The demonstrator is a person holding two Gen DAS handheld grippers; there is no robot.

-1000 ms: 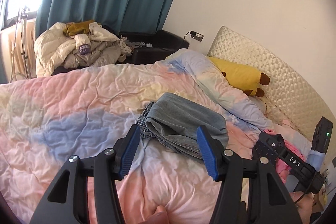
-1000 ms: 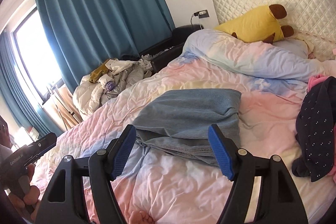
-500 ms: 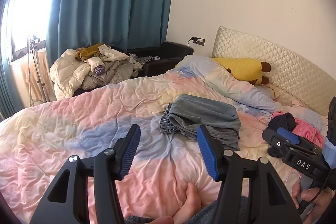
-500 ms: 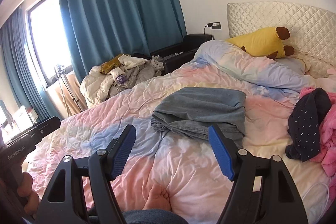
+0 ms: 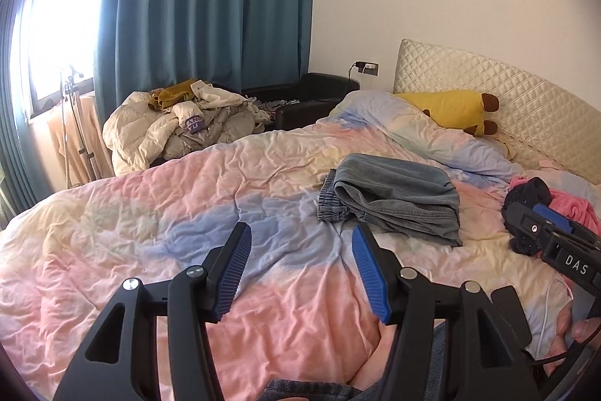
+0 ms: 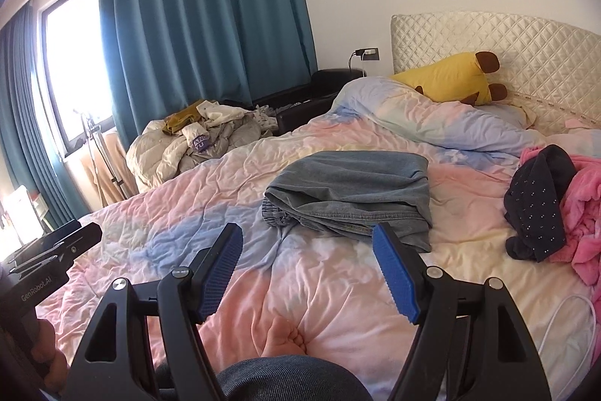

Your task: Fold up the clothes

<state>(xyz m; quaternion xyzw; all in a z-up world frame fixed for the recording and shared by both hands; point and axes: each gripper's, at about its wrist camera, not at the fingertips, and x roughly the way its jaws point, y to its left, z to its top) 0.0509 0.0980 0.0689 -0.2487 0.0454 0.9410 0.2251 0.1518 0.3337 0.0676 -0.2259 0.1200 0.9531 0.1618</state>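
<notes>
Folded blue jeans [image 5: 394, 198] [image 6: 353, 198] lie on the pastel quilt [image 5: 169, 213] [image 6: 338, 288] in the middle of the bed. To their right sit a dark dotted garment [image 6: 537, 205] [image 5: 526, 194] and a pink fleece garment [image 6: 582, 213] [image 5: 571, 205]. My left gripper [image 5: 300, 243] stands open and empty, well short of the jeans. My right gripper [image 6: 306, 243] is also open with nothing between its blue pads, near the jeans' front edge in the picture but held back from them. Each gripper shows at the edge of the other's view.
A heap of pale clothes [image 5: 180, 126] [image 6: 195, 141] lies beyond the bed's far left side, under teal curtains [image 5: 206, 6]. A yellow plush [image 5: 450, 108] [image 6: 450, 77] rests at the quilted headboard [image 5: 507, 100]. A white cable [image 6: 567, 318] lies at right. The person's bare foot [image 6: 285, 341] rests on the quilt.
Both grippers have drawn back from the jeans, which now look smaller and farther off. Both stay open and empty. The person's foot and knee have come into view.
</notes>
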